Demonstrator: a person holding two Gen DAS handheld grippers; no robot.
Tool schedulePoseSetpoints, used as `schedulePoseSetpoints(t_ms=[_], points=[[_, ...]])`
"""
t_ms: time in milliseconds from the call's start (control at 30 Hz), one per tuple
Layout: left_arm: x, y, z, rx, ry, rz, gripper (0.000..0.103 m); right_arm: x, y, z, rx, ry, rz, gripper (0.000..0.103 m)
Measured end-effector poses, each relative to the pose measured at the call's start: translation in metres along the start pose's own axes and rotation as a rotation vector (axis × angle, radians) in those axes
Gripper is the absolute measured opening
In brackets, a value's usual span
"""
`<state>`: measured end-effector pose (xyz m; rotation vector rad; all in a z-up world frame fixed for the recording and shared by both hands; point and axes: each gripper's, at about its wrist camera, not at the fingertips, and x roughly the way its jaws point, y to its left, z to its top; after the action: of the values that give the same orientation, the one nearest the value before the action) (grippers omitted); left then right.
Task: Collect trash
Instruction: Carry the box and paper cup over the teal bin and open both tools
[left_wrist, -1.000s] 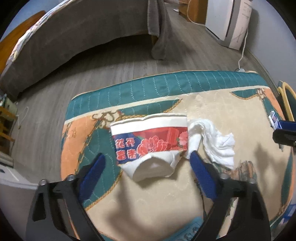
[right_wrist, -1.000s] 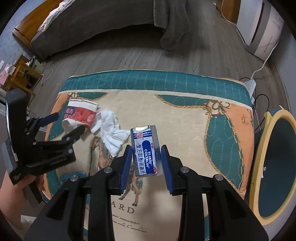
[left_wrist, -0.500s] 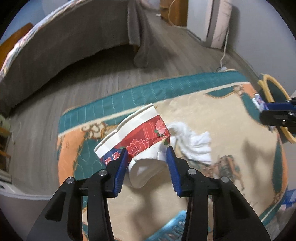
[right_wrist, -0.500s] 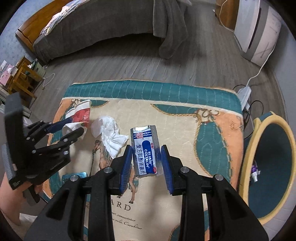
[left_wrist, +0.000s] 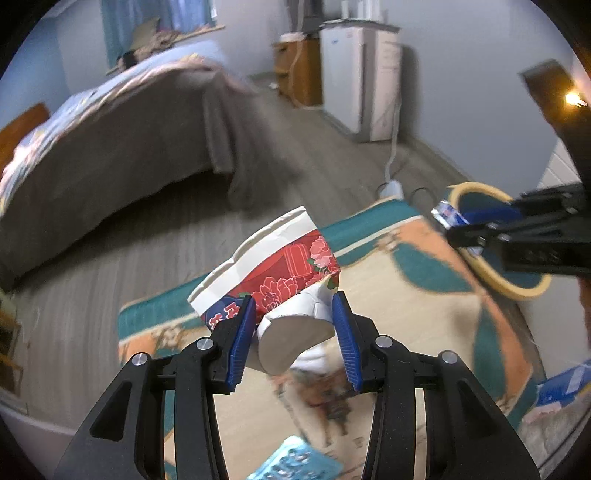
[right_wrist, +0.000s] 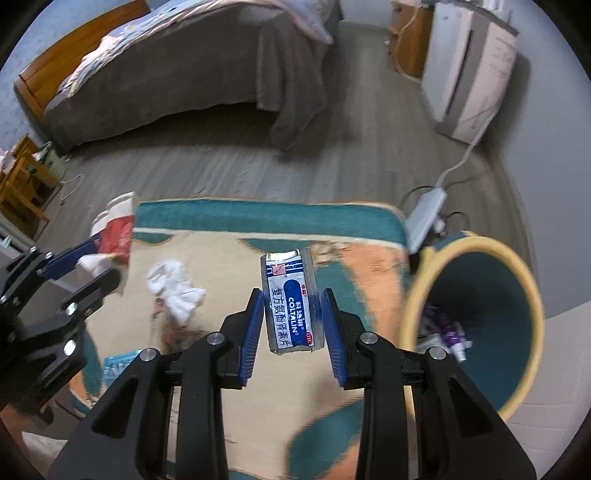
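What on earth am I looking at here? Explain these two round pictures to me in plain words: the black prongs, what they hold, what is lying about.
There is no robot here. A person carries a hand-held grasping tool in each hand, and each has a wide-angle camera that looks along its two blue-padded fingers.

In the left wrist view, the left tool has just closed on a crushed paper cup and holds it above the patterned rug.

In the right wrist view, the right tool grips a blue and white medicine packet. A crumpled white tissue lies on the rug. To the right stands a teal bin with a yellow rim and some rubbish inside.

A bed stands behind.
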<state>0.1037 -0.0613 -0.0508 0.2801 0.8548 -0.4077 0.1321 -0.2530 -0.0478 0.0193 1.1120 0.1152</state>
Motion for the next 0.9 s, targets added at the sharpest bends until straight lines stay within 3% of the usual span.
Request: schedulePoseSetpoints(t_ms=[433,900], points=[[0.004,-0.088,0.014,0.129,-0.011,-0.097,0.044,-0.033,-0.069,-0.007,0.113,-0.069,-0.029,0.032],[0.017,-0.15,0.036,0.133,-0.004,-0.127,0.044,-0.04,-0.131,-0.023,0.201,-0.081,-0.042,0.032]])
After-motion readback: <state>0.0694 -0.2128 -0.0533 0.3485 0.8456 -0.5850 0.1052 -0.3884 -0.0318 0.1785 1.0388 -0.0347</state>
